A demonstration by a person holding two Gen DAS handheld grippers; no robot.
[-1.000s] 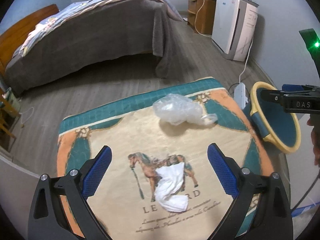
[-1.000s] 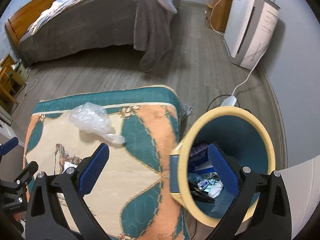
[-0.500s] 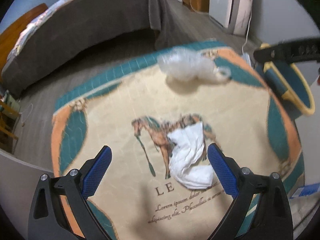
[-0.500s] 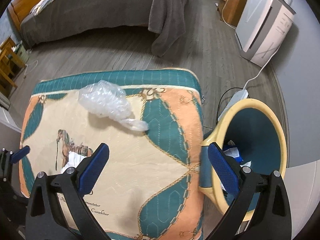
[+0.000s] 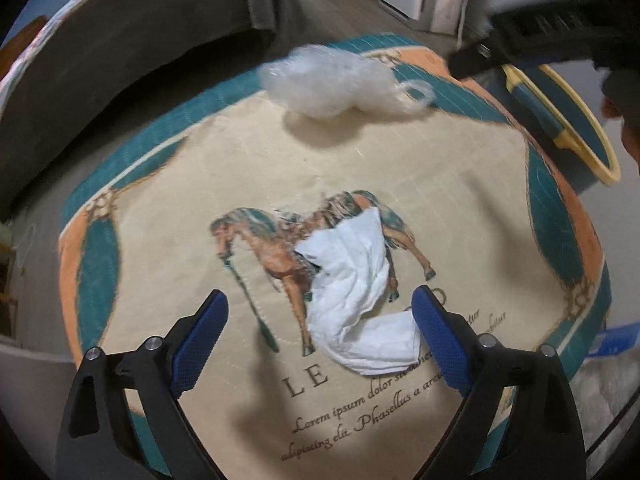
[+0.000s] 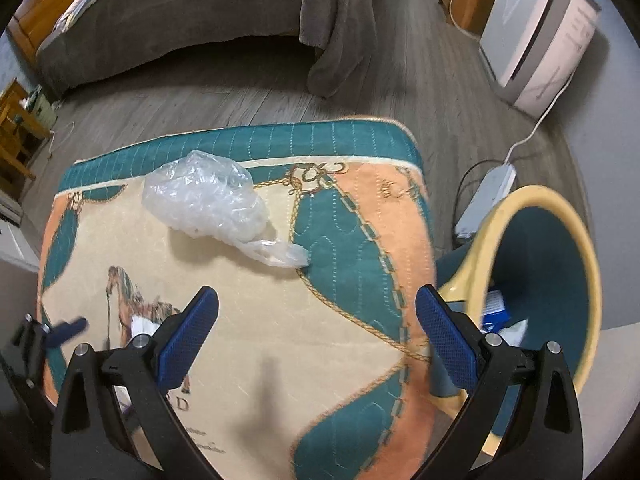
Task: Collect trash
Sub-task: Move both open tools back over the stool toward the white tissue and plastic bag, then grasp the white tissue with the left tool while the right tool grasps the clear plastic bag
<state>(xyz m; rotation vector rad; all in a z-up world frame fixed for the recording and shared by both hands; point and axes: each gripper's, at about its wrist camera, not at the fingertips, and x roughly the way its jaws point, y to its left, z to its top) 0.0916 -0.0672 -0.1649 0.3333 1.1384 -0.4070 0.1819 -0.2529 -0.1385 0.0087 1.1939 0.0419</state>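
A crumpled white tissue lies on the horse print of a quilted cloth. My left gripper is open just above it, with its fingertips on either side. A crumpled clear plastic bag lies near the cloth's far edge; it also shows in the right wrist view. My right gripper is open and empty above the cloth, nearer than the bag. A teal bin with a yellow rim stands to the right of the cloth and holds some trash.
A bed with a grey cover stands beyond the cloth across a wood floor. A white appliance and a power strip with cable are at the right by the wall.
My left gripper has dropped towards the tissue, which now lies between its fingertips. My right gripper has moved left from over the bin to over the cloth.
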